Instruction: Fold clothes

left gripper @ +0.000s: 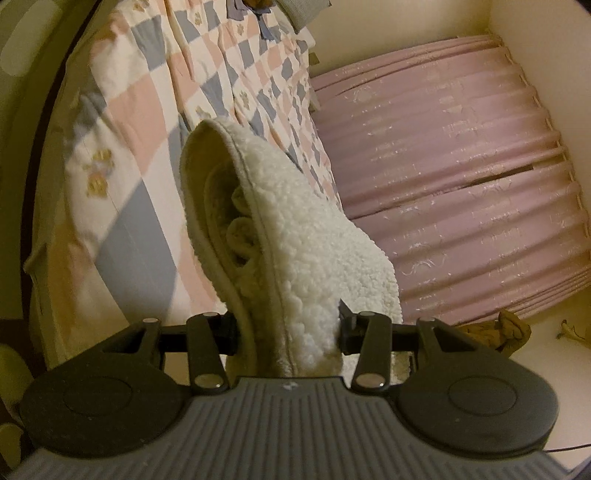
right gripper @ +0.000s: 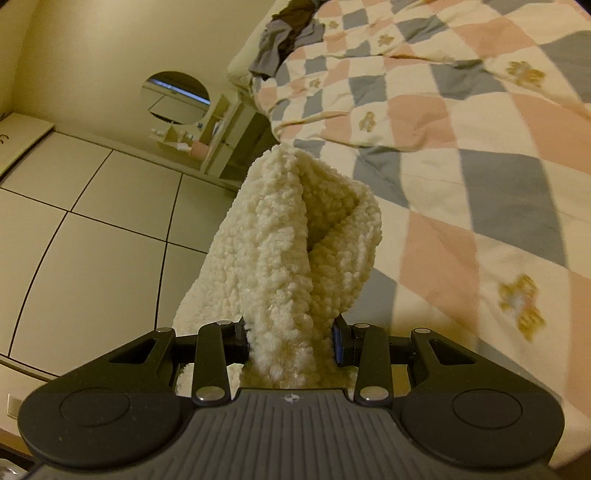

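A cream fleece garment (left gripper: 295,240) is bunched between the jaws of my left gripper (left gripper: 288,328), which is shut on it and holds it above the bed; a hemmed edge curls up on its left side. My right gripper (right gripper: 291,339) is shut on another part of the same fleece garment (right gripper: 295,240), which stands up in a thick fold in front of it. The fingertips of both grippers are buried in the fleece.
A checked pink, blue and cream quilt (left gripper: 129,122) covers the bed and also shows in the right wrist view (right gripper: 461,147). Pink pleated curtains (left gripper: 461,184) hang to the right. Dark clothes (right gripper: 288,33) lie at the far end of the bed. Wardrobe doors (right gripper: 92,221) and a round mirror (right gripper: 177,98) are to the left.
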{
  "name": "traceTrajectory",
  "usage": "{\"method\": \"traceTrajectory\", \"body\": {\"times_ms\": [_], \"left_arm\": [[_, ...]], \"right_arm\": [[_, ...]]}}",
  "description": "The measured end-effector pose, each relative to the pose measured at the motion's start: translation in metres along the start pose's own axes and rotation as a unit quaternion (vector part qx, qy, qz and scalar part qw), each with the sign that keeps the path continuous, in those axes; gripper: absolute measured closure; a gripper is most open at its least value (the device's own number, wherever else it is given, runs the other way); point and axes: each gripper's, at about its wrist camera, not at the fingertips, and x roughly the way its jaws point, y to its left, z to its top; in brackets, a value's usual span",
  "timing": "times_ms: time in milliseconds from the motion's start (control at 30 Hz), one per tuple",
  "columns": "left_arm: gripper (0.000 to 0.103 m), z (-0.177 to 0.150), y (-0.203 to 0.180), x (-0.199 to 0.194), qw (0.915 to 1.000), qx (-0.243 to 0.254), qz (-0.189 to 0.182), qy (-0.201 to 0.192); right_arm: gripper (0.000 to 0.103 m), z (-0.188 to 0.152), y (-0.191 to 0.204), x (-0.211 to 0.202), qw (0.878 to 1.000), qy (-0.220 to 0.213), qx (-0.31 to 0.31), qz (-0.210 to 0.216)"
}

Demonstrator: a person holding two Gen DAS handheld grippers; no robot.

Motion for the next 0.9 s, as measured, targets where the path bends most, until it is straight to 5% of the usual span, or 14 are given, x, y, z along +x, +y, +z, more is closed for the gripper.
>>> {"method": "traceTrajectory", "body": {"times_ms": [433,633,900], "left_arm": [[0.062,-0.105,0.001,0.075,0.9977,-0.050,0.034,-0.031],[0.062,-0.157,0.018,0.122,0.9917,-0.073,0.073,-0.075],[0.062,-0.182,0.043,0.157,0.9842,-0.071,0.127,-0.101]], "right_arm": [[0.067,0.000,-0.081,-0.059,0.998,0.053,0.011,-0.032],[0.067,0.018,-0.152,-0.054,0.995,0.097,0.000,-0.021],[0.067,0.028,-0.215,-0.025,0.991,0.131,-0.028,0.003]]}}
